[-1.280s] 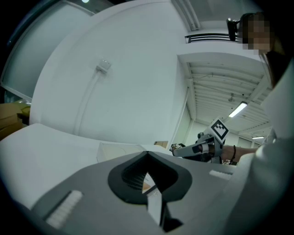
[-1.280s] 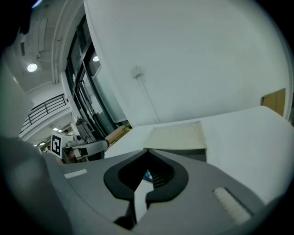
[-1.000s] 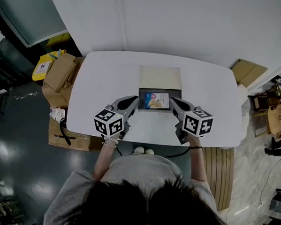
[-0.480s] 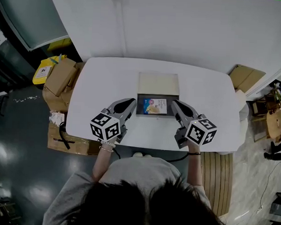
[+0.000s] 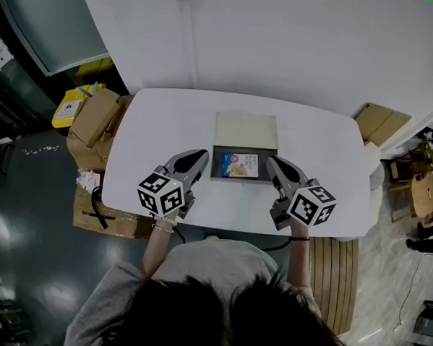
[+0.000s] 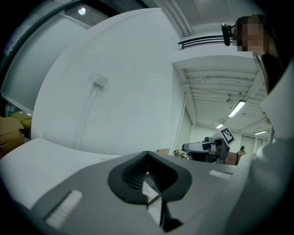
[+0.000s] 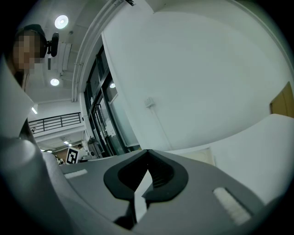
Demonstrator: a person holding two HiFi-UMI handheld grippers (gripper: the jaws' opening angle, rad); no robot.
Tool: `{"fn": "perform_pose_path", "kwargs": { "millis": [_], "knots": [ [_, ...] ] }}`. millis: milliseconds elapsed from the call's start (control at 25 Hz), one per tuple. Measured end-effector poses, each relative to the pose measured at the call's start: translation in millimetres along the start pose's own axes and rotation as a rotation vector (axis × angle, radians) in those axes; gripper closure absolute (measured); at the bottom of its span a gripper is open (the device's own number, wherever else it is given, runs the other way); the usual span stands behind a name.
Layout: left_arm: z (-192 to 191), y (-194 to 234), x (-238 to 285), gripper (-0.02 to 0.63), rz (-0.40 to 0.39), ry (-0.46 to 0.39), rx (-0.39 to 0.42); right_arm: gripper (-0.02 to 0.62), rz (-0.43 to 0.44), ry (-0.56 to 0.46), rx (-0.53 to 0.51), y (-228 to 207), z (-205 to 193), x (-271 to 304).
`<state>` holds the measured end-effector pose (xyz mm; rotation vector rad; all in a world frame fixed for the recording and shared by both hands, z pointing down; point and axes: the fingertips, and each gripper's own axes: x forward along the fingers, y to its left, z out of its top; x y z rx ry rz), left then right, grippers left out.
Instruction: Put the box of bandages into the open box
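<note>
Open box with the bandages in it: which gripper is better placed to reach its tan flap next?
Right, narrowly. Both are shut and flank the open box; the right gripper reaches its edge, the left gripper sits just short. The tan flap lies beyond both.

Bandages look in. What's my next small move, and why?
Probably just ease both grippers back toward you: the box of bandages already lies inside the open box, and the left gripper and right gripper flank it, jaws shut on nothing.
</note>
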<state>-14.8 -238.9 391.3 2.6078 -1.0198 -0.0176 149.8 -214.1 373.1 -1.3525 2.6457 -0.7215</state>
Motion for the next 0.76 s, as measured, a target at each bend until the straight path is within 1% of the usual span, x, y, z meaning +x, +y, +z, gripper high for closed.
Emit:
{"fn": "perform_pose_path", "kwargs": {
  "millis": [120, 760],
  "knots": [
    [0, 0, 0, 0.609, 0.001, -0.001, 0.004, 0.583, 0.002, -0.005, -0.010, 0, 1, 0],
    [-1, 6, 12, 0.609, -0.010, 0.007, -0.001, 0.583, -0.001, -0.016, 0.007, -12, 6, 8]
  ]
}}
